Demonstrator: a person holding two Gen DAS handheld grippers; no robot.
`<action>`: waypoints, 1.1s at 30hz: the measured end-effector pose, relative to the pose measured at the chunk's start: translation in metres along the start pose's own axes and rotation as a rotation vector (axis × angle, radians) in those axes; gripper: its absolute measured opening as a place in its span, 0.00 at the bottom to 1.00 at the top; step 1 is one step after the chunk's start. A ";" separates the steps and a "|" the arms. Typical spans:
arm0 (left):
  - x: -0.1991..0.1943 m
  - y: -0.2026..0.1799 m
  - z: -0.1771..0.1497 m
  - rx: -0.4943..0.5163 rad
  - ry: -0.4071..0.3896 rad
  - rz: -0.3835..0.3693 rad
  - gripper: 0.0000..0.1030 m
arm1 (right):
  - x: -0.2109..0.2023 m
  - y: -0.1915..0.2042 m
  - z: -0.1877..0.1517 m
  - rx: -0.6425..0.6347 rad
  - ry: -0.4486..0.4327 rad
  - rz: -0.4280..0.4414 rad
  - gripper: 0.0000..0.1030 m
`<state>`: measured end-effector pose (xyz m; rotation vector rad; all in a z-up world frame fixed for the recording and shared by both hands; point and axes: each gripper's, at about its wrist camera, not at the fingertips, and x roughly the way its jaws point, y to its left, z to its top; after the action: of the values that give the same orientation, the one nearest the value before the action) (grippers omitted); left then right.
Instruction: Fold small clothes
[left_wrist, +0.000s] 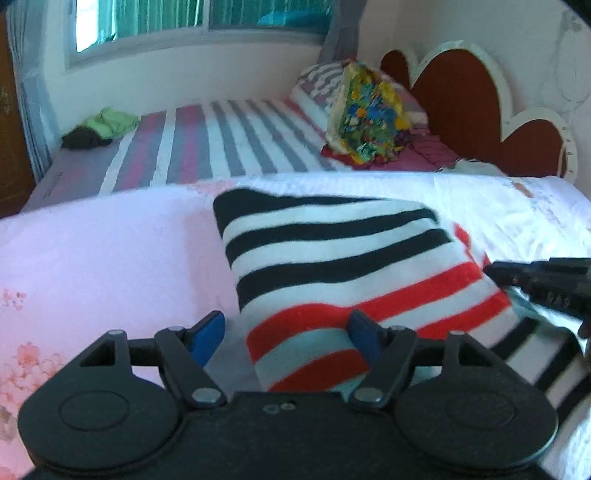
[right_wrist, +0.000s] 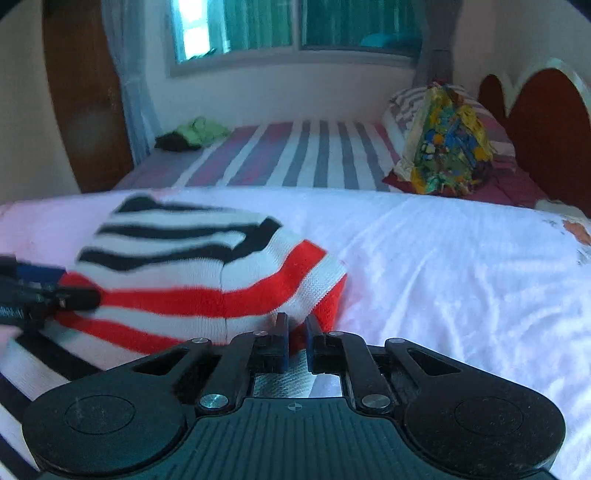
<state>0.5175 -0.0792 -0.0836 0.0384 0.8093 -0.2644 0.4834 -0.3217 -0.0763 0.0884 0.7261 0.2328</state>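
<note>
Left wrist view, left to right: at 10 o'clock a green garment (left_wrist: 112, 120) lies crumpled beside a dark one (left_wrist: 83, 138) on the far striped bed (left_wrist: 221, 147). A multicoloured bundle (left_wrist: 369, 118) sits at 1 o'clock, before the scalloped headboard (left_wrist: 469, 107). On the near bed's pale sheet (left_wrist: 92, 251) lies my task piece, the striped knit garment (left_wrist: 332, 266), black-and-white bands above, red-and-white below, filling the centre. My left tongs (left_wrist: 286, 334) stand released at 6 o'clock, blue pads (left_wrist: 208, 332) wide apart, straddling the garment's lower left corner without pressing it. My right tongs (left_wrist: 491, 272) enter at 3 o'clock, tip at the garment's right edge.

Right wrist view, left to right: the left tongs (right_wrist: 79, 298) appear at 9 o'clock, over the garment's red bands. The garment (right_wrist: 207, 266) lies left of centre. The right tongs (right_wrist: 296, 341) at 6 o'clock are clenched on the garment's near red-striped edge.
</note>
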 end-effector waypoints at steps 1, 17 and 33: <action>-0.010 -0.002 -0.003 0.022 -0.015 -0.009 0.68 | -0.016 -0.001 -0.003 0.005 -0.037 0.017 0.10; -0.059 -0.019 -0.060 0.007 -0.040 -0.035 0.70 | -0.084 0.020 -0.064 -0.007 0.034 0.045 0.10; -0.091 -0.004 -0.104 -0.100 -0.035 -0.056 0.69 | -0.125 0.036 -0.073 -0.068 -0.019 0.057 0.10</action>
<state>0.3828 -0.0493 -0.0904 -0.0830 0.7882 -0.2769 0.3385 -0.3173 -0.0440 0.0462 0.6970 0.3110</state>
